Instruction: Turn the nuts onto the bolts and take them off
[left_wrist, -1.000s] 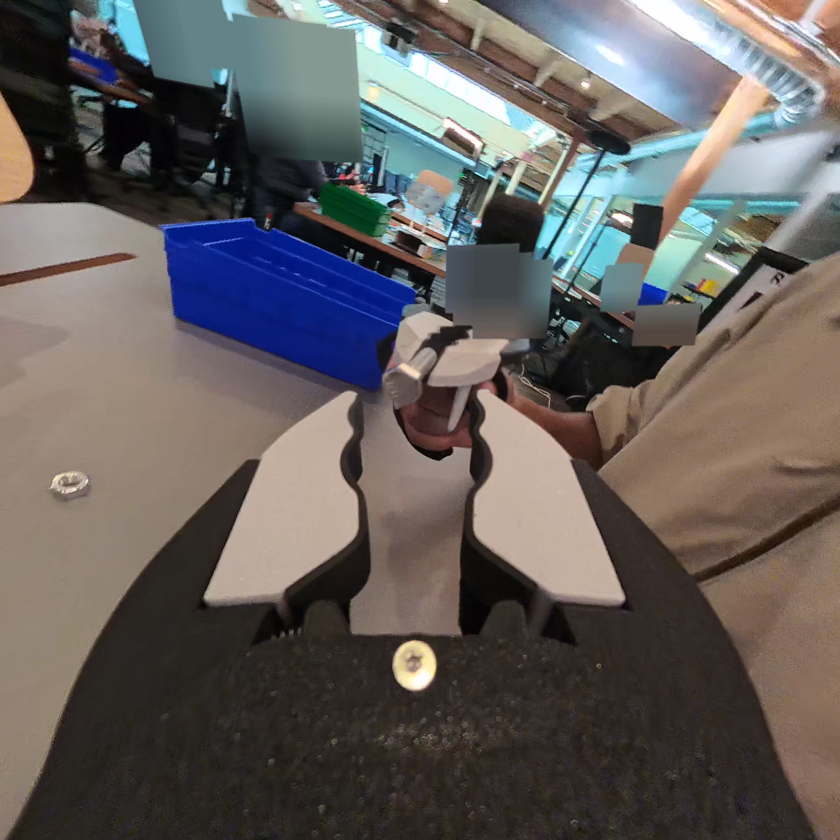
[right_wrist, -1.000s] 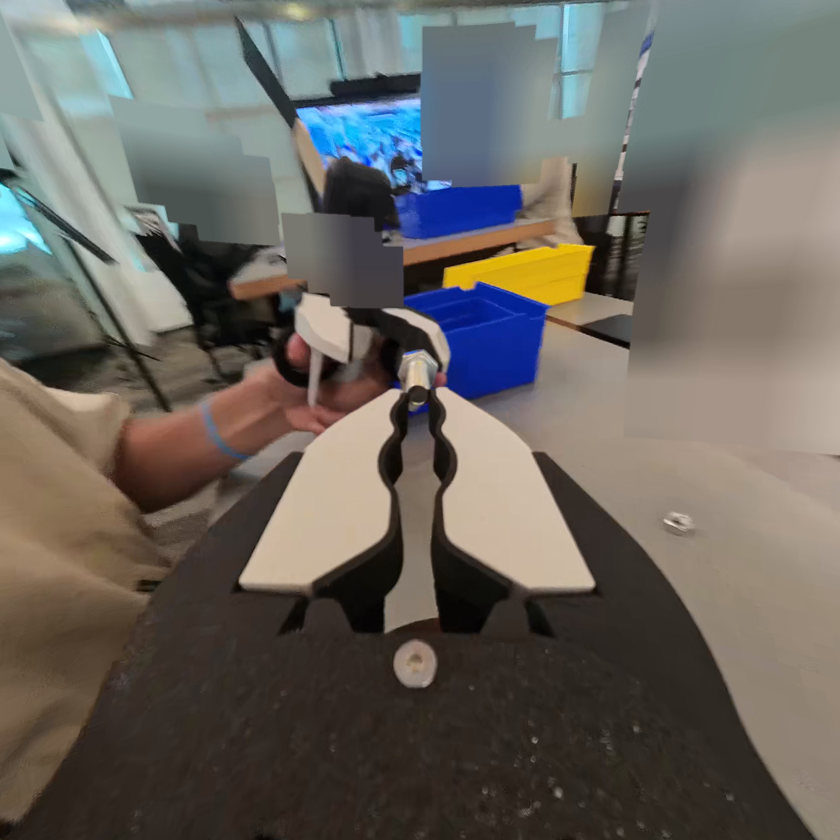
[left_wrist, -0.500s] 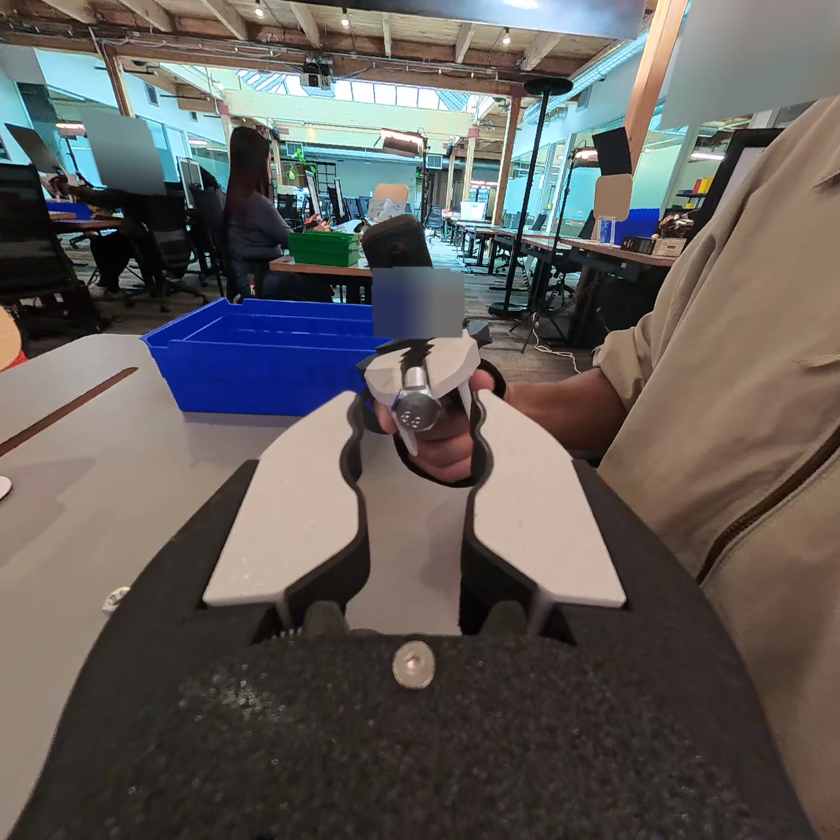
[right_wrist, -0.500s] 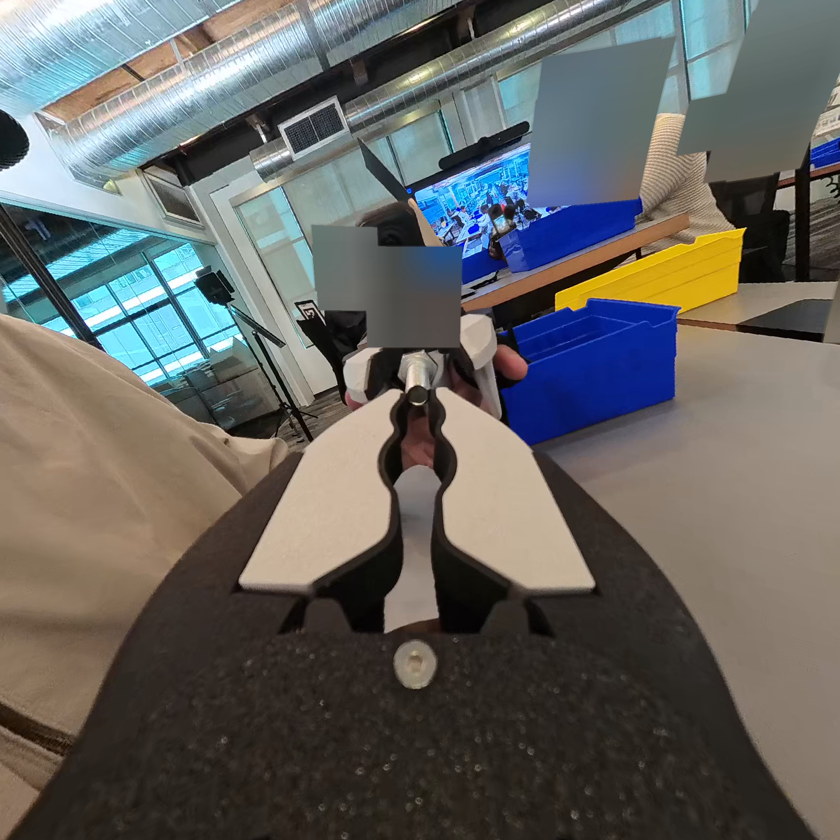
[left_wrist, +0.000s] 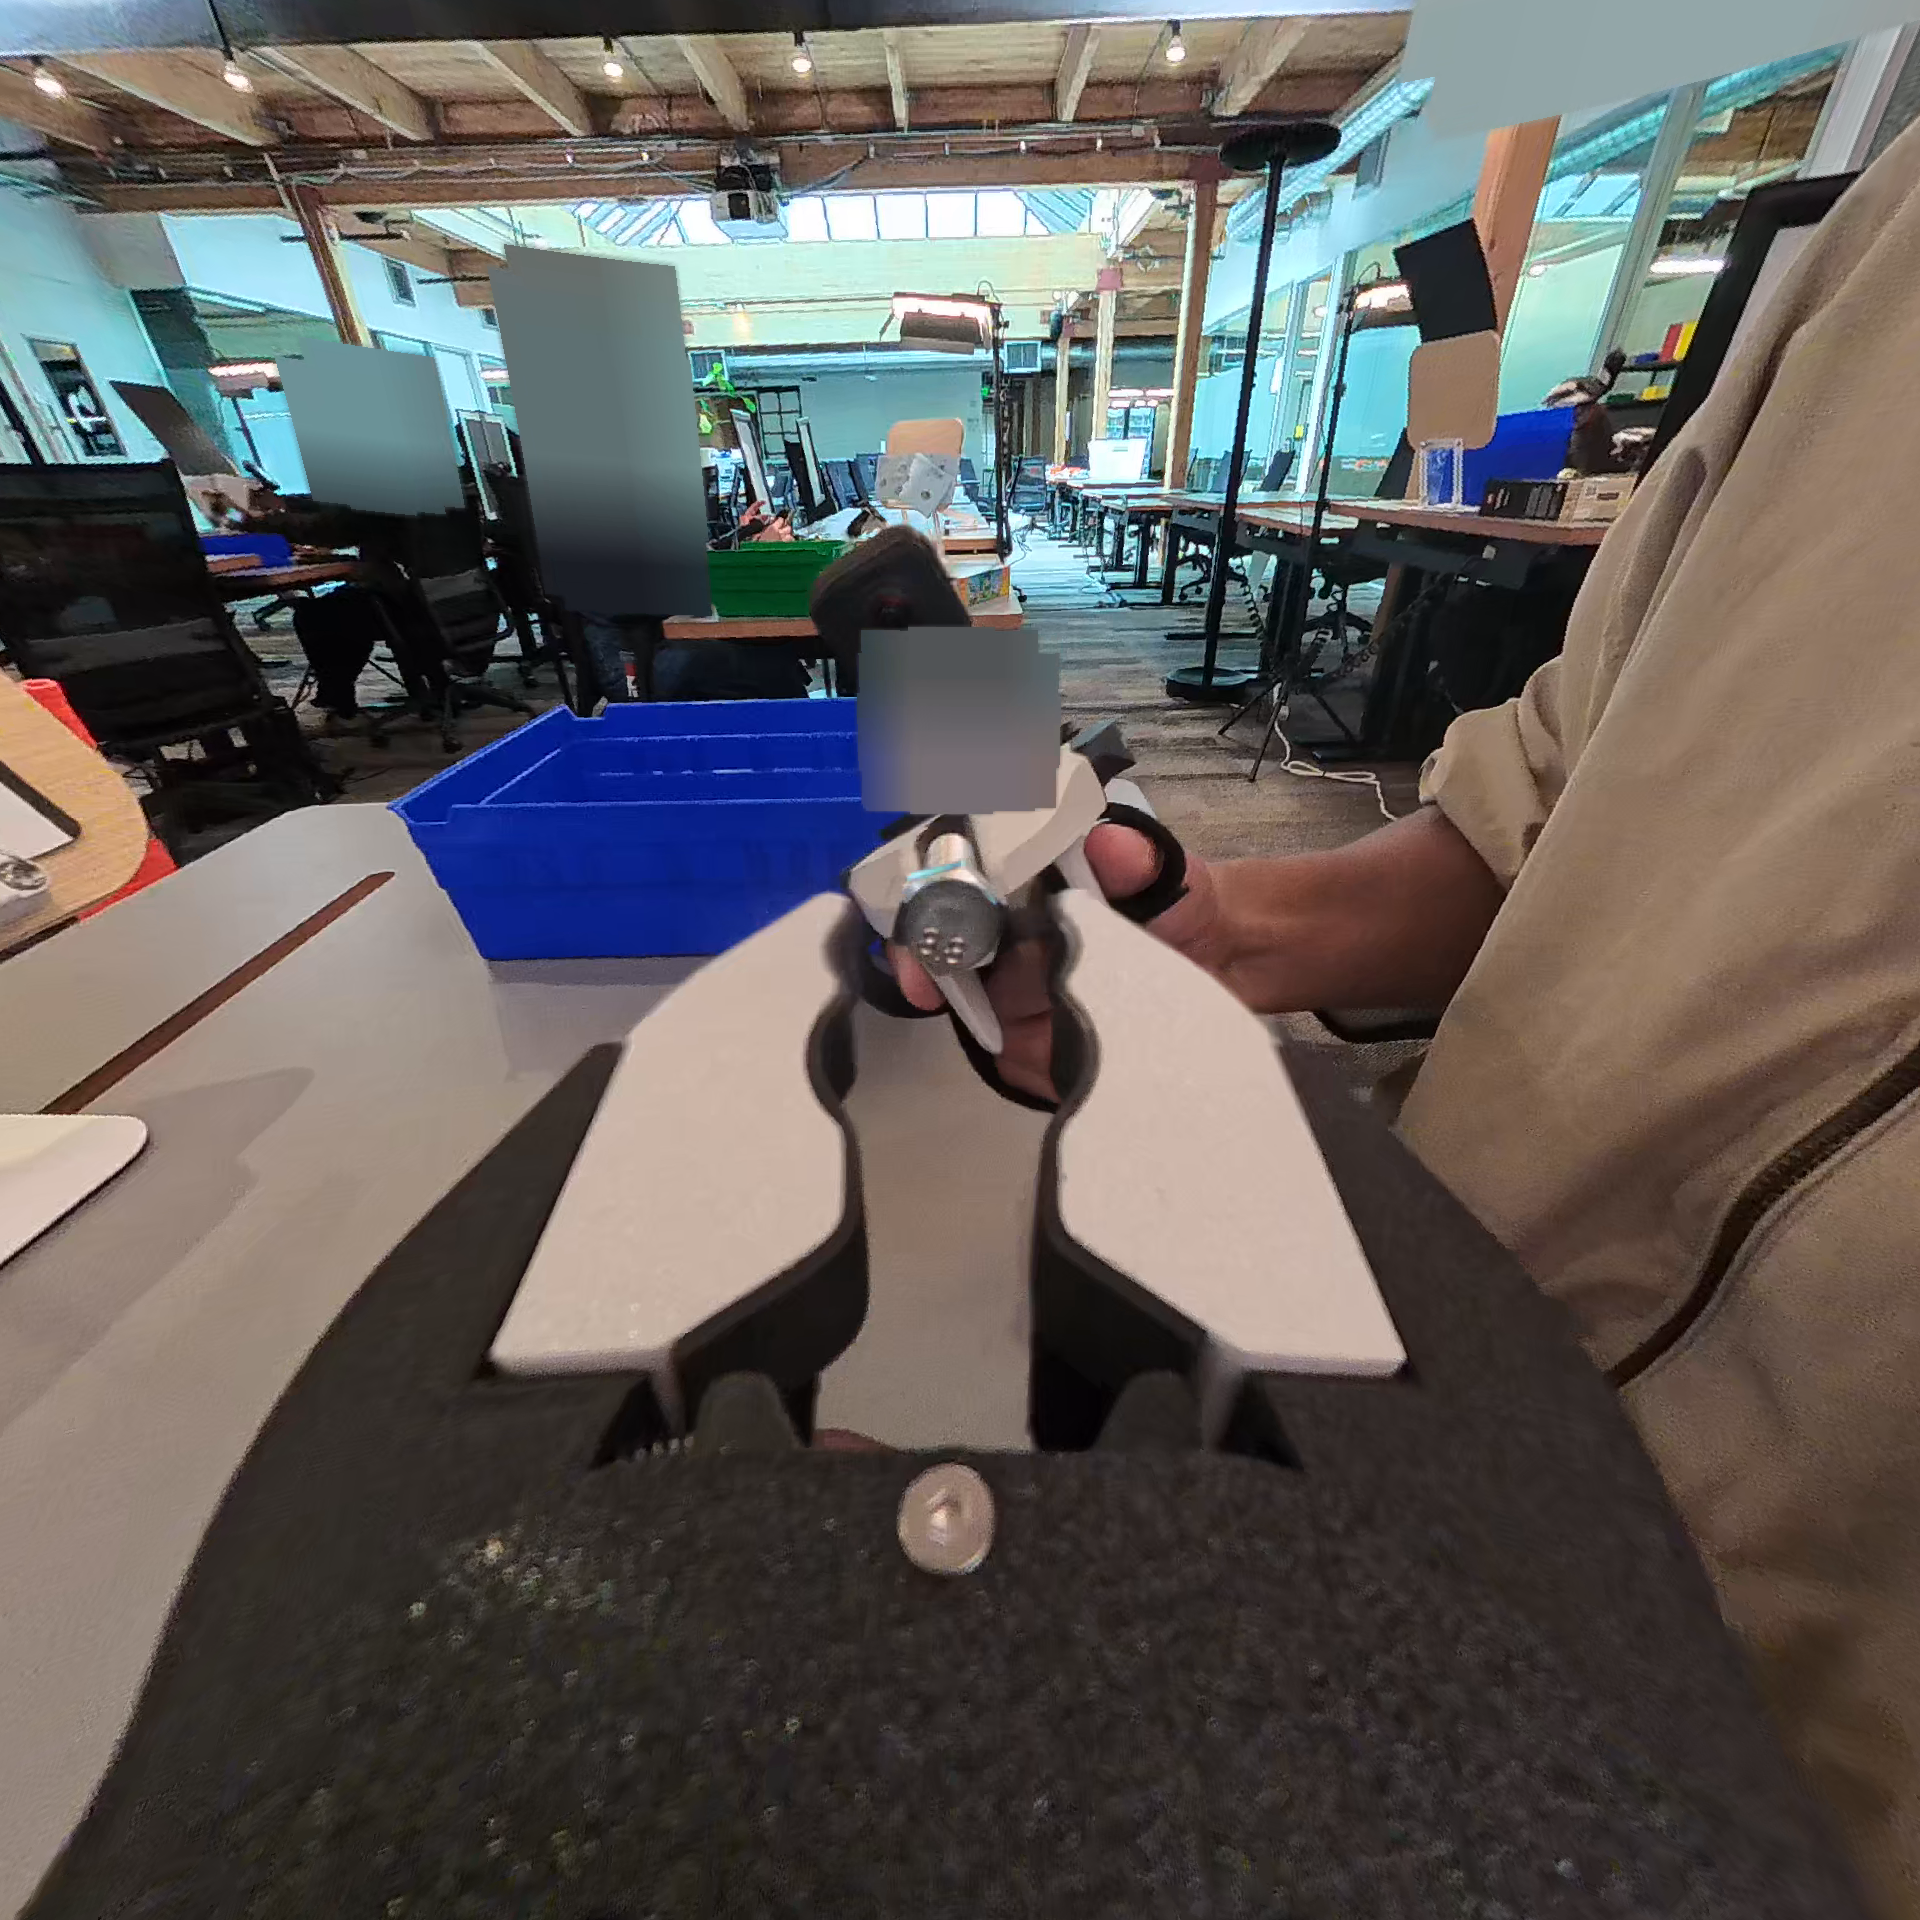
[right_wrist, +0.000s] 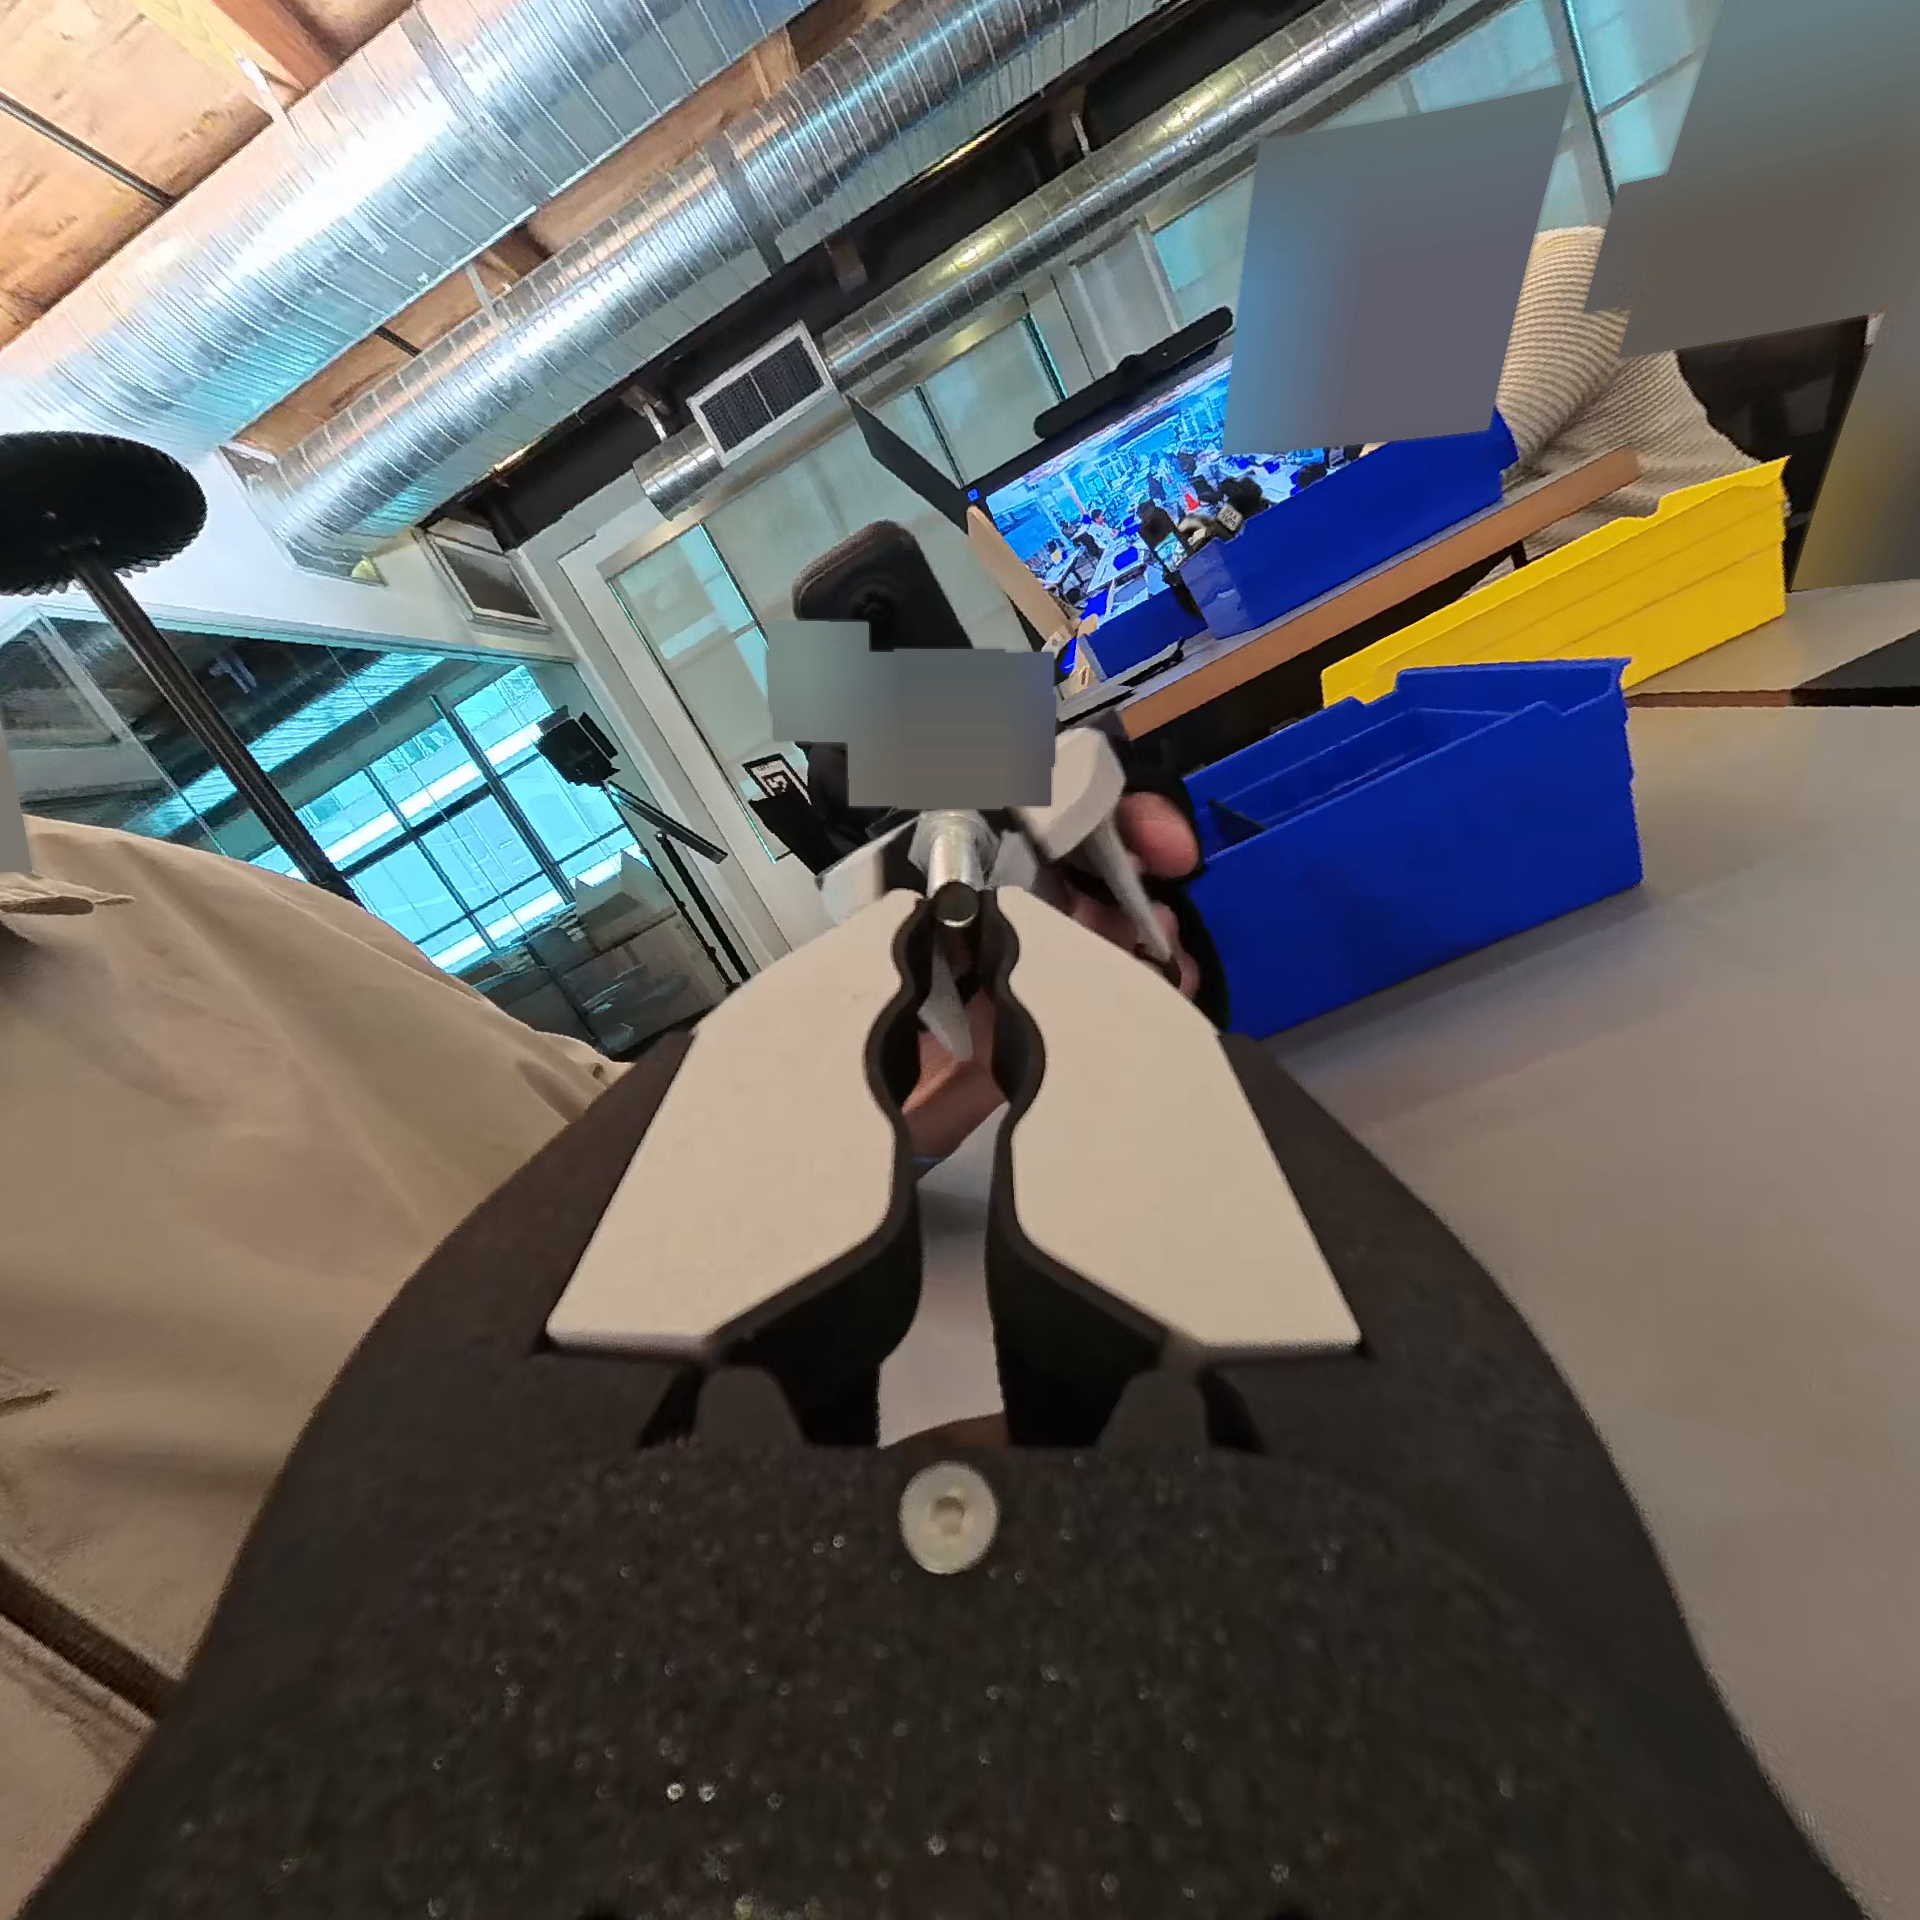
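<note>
A steel bolt (right_wrist: 953, 873) is clamped by its plain end between my right gripper's (right_wrist: 958, 914) nearly closed fingertips, above the grey table (right_wrist: 1558, 1143). In the left wrist view its hex head (left_wrist: 951, 925) faces the camera, with the right gripper (left_wrist: 987, 847) behind it. My left gripper (left_wrist: 951, 920) is open, and the bolt head sits at or just beyond the gap between its tips. Whether they touch I cannot tell. In the right wrist view the left gripper's white fingers (right_wrist: 1086, 790) stand on either side of the bolt's far end. No loose nut is in view.
A blue bin (left_wrist: 644, 831) stands on the table behind the grippers and also shows in the right wrist view (right_wrist: 1423, 831). A yellow bin (right_wrist: 1558, 603) lies farther back. A white flat object (left_wrist: 52, 1164) lies at the left. The person's beige jacket (left_wrist: 1662, 935) is close beside both grippers. Only a small space, under 4 cm, lies between the two pairs of fingers.
Both grippers have swung to face each other end on, and the bolt head has come up to the left gripper's open tips. The loose nut on the table has left both views.
</note>
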